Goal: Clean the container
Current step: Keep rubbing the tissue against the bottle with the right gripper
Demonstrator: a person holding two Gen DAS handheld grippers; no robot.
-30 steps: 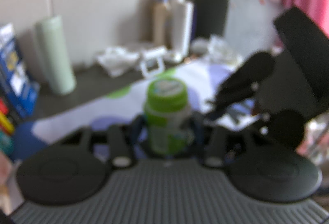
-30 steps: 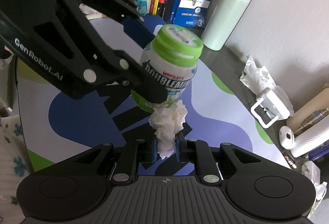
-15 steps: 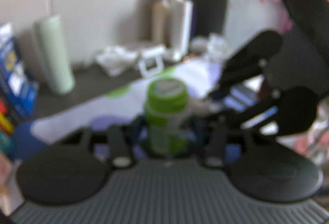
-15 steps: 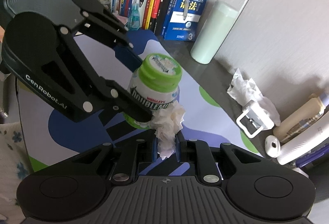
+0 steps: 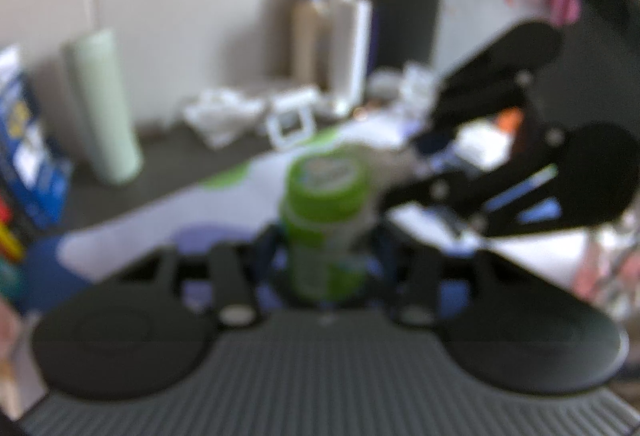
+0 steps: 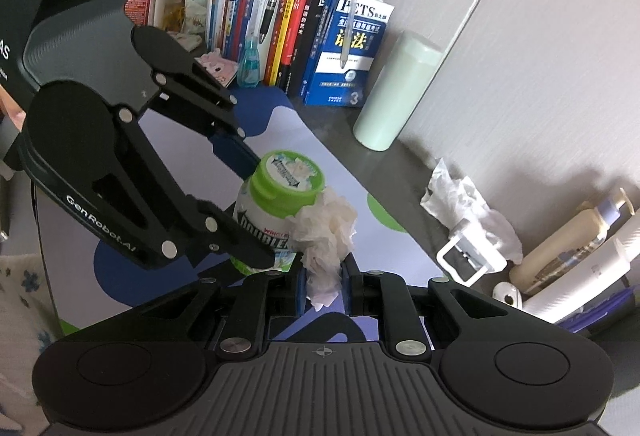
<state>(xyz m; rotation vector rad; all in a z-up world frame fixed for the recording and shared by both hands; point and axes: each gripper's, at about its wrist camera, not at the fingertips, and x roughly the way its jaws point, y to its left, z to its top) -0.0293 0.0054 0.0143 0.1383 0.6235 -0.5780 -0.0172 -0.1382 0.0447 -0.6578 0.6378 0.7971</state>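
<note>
A white gum container (image 6: 272, 213) with a green lid (image 6: 289, 175) is held upright above the patterned mat. My left gripper (image 5: 326, 256) is shut on the container's (image 5: 324, 236) lower body; in the right wrist view that gripper (image 6: 256, 254) reaches in from the left. My right gripper (image 6: 323, 278) is shut on a crumpled white tissue (image 6: 326, 232). The tissue presses against the container's right side just below the lid. The left wrist view is blurred, and the right gripper (image 5: 404, 191) shows there as a dark shape at the container's right.
Books (image 6: 304, 23) stand at the back, with a pale green cylinder (image 6: 396, 91) beside them. A second crumpled tissue (image 6: 460, 199), a white clip (image 6: 472, 260) and bottles (image 6: 572, 244) lie along the wall on the right. The mat (image 6: 288, 131) covers the desk.
The right gripper has risen and drawn back. Its tissue has slid from under the container's base up its side to just below the lid. The left gripper keeps holding the container.
</note>
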